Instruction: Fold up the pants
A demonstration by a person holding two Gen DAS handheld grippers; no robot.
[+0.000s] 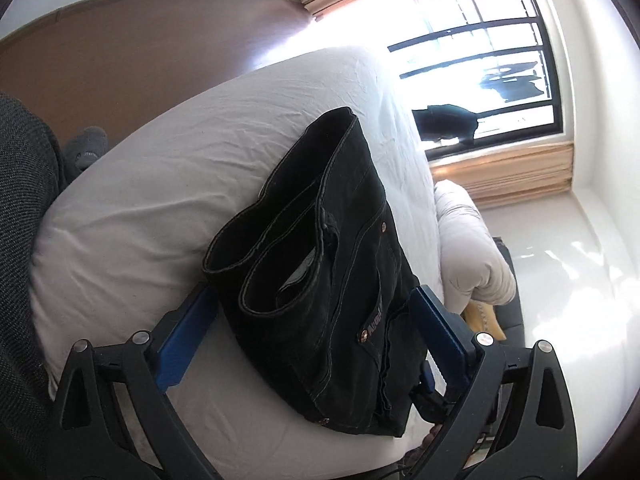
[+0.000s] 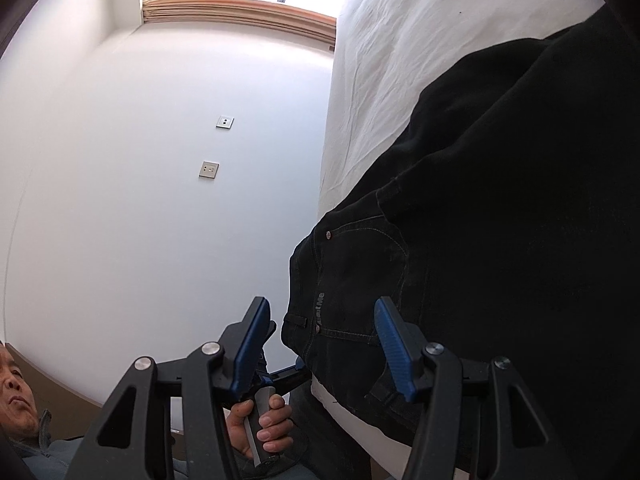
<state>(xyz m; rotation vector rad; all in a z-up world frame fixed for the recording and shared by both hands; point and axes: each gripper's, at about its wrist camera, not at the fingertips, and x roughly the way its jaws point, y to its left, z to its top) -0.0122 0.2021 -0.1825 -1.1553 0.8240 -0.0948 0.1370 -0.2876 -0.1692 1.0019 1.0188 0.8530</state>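
Observation:
Black jeans point(image 1: 320, 264) lie folded in a compact stack on a white bed sheet point(image 1: 160, 200), hems and waistband showing. My left gripper point(image 1: 316, 296) is open, its blue fingers point(image 1: 188, 320) wide on either side of the near end of the stack. In the right wrist view the jeans point(image 2: 480, 220) fill the right side, back pocket and waistband near. My right gripper point(image 2: 320, 332) is open, one finger point(image 2: 392, 344) against the denim, the other off the bed edge. The other gripper and the hand holding it point(image 2: 264, 420) show below.
A white bed point(image 2: 400, 40) runs toward a window with bars point(image 1: 480, 60). A bunched white duvet point(image 1: 468, 240) lies beside the bed. A white wall with two sockets point(image 2: 209, 169) is to the left. The person's face point(image 2: 16, 392) and dark clothing point(image 1: 20, 240) are near.

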